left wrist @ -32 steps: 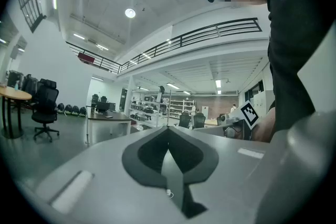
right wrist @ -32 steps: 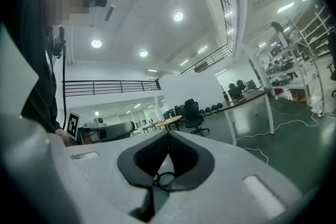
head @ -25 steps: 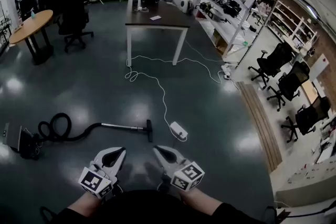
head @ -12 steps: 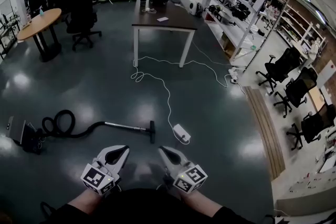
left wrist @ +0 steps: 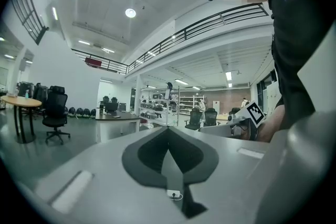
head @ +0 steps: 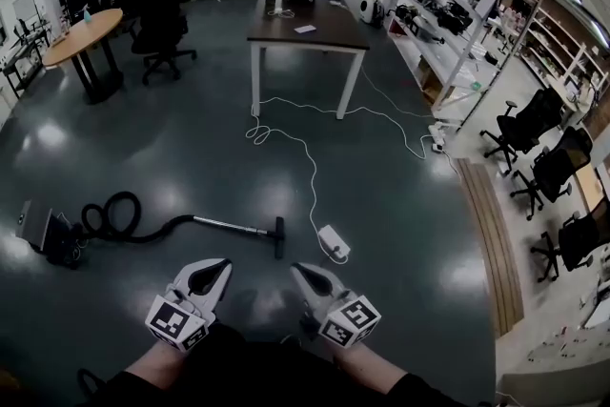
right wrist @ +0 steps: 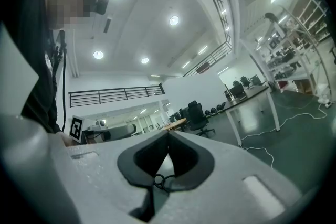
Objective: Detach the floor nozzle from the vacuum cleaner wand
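Floor nozzle (head: 278,236), black and T-shaped, lies on the dark glossy floor (head: 191,157) just beyond my hands, joined to the silver vacuum wand (head: 229,225) running left. My left tongs (head: 219,264) and right tongs (head: 297,269) are both closed, empty, apart from it.

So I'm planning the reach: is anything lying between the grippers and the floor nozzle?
Nothing visible: only bare floor separates the left gripper and right gripper from the floor nozzle. A white power strip lies beside the nozzle, to its right.
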Tool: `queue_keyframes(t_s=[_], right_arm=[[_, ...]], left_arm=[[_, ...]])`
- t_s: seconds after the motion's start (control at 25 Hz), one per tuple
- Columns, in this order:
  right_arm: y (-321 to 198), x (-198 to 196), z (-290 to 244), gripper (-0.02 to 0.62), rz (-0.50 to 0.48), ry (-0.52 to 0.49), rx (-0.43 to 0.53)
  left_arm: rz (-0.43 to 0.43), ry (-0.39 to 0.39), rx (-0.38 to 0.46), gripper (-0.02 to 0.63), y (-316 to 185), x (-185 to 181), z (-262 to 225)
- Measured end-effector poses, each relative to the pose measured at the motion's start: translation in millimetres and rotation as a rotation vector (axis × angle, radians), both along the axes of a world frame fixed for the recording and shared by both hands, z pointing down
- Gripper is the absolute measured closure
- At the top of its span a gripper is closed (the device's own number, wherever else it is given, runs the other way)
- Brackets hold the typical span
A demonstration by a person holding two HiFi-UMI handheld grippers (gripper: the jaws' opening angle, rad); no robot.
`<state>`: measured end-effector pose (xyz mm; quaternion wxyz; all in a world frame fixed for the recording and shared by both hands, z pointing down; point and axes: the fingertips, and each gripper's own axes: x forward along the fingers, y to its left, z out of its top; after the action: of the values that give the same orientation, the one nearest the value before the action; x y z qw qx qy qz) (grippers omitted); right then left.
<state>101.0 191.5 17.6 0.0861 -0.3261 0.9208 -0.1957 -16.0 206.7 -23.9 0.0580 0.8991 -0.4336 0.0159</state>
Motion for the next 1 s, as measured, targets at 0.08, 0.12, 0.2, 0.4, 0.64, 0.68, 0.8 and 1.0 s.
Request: queue_keyframes(t_s=[0.08,0.12,0.2,0.4,0.64,0.68,0.8,1.0], right_arm=[[-6.7,-3.5,-0.6,0.594,-0.003,0.012,0.006],[-10.7,-6.7,0.4,0.594,-0.006,0.019,0.006],[-20.5,-15.2,3.6,0.594,-0.008,0.034,0.003],[-57.3,-48.8,12.8,0.594,0.034,0.072,-0.02],[-109.2,-97.1,13.4,0.594,0.109,0.09,-0.06],[-116.3,-104.5,15.8,0.594,0.12,0.089,-0.071],[-133.2,-122.4,18.0,0.594,0.159,0.1,-0.092],[-160.2,-131.0,25.3,0.594,0.238,0.137,-0.117]], left_arm=[[-0.001,0.004,0.009,0.604,-9.1,-3.8,3.6],[-0.001,0.01,0.015,0.604,-15.4,-7.3,6.4],[-0.002,0.029,0.021,0.604,-31.4,-15.4,6.3],[0.044,0.032,0.037,0.604,-77.9,-50.6,14.0],[0.086,0.05,0.02,0.604,-146.2,-108.2,20.2],[0.096,0.045,0.019,0.604,-156.3,-118.9,26.1],[0.11,0.011,0.007,0.604,-181.9,-148.8,42.0],[0.118,0.006,-0.023,0.604,-216.9,-176.1,62.9]])
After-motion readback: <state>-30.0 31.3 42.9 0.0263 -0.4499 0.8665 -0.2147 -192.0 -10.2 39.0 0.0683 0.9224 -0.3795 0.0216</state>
